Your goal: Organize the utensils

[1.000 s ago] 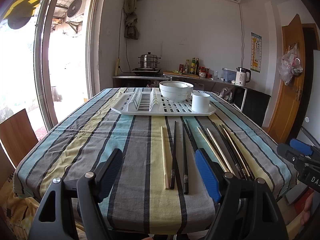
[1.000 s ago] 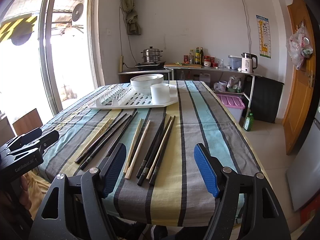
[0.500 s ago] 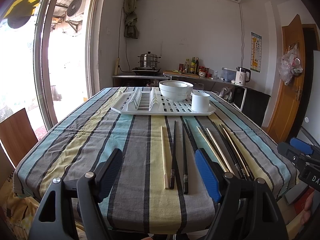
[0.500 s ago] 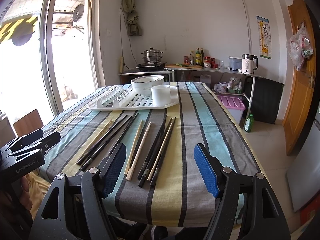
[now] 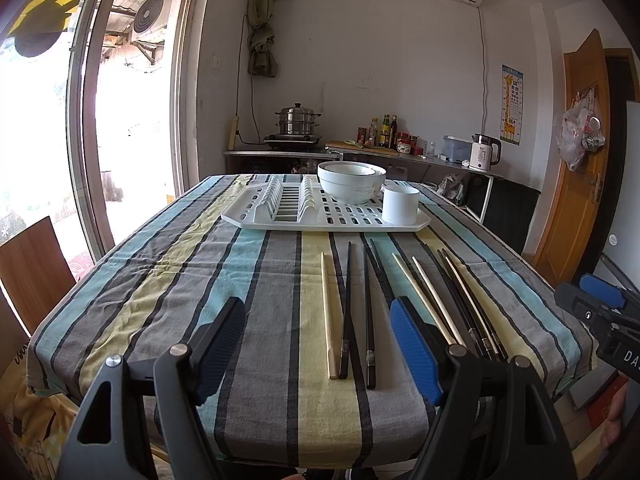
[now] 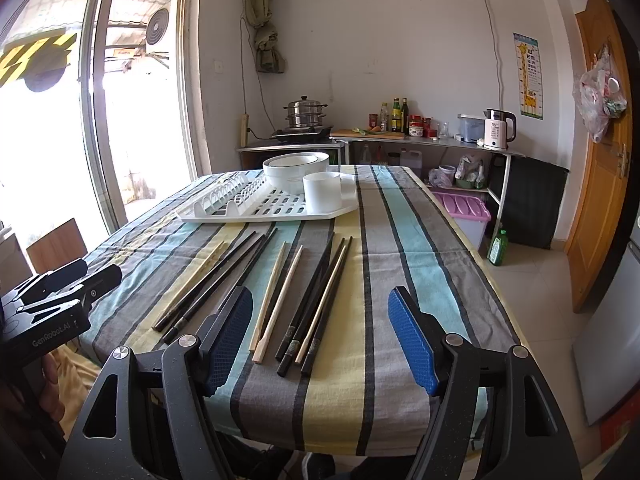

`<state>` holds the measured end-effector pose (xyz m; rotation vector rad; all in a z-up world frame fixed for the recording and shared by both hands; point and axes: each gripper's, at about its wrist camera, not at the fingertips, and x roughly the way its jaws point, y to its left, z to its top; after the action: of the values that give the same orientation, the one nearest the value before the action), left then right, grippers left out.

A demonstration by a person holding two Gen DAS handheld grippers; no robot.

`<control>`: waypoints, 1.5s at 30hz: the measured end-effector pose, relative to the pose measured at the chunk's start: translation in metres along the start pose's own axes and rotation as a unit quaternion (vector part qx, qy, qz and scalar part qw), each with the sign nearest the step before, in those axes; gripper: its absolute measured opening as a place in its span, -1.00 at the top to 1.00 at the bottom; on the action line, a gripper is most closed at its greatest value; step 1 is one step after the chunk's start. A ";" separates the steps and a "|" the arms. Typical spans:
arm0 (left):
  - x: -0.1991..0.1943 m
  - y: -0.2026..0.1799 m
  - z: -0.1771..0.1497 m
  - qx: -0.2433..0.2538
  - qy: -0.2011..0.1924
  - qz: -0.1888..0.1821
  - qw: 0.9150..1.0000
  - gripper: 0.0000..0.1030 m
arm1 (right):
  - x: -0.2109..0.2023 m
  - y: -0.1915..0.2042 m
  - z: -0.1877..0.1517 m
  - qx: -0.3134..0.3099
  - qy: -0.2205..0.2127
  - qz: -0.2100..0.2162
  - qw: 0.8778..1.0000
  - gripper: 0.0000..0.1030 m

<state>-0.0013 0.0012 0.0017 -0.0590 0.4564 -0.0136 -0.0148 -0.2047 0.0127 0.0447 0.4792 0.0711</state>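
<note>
Several black and pale wooden chopsticks (image 5: pixel 348 312) lie side by side on the striped tablecloth, pointing toward a white drying rack (image 5: pixel 326 216). They also show in the right wrist view (image 6: pixel 280 296). The rack holds white bowls (image 5: pixel 351 180) and a white cup (image 5: pixel 400 205). My left gripper (image 5: pixel 318 344) is open and empty above the near table edge, just short of the chopstick ends. My right gripper (image 6: pixel 320 340) is open and empty, also at the near edge over the chopstick ends.
The table (image 5: pixel 160 280) has a window and a wooden chair back (image 5: pixel 32 256) to its left. A counter with a pot, bottles and a kettle (image 5: pixel 484 156) stands behind. A purple bin (image 6: pixel 466 208) and a green bottle sit on the floor at right.
The right gripper has edged slightly forward toward the chopsticks. The left gripper has barely moved. Both stay open.
</note>
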 end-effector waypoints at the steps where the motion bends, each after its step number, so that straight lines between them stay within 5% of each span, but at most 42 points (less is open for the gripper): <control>1: 0.000 0.000 0.000 0.000 0.000 0.000 1.000 -0.50 | 0.000 0.000 0.000 0.000 0.000 0.000 1.000 -0.37; 45: 0.020 -0.001 0.004 0.011 0.026 -0.003 1.000 -0.50 | 0.017 -0.005 0.005 0.004 0.016 0.003 1.000 -0.37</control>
<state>0.0188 0.0003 -0.0033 -0.0392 0.5074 -0.0269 0.0026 -0.2087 0.0086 0.0522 0.5104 0.0767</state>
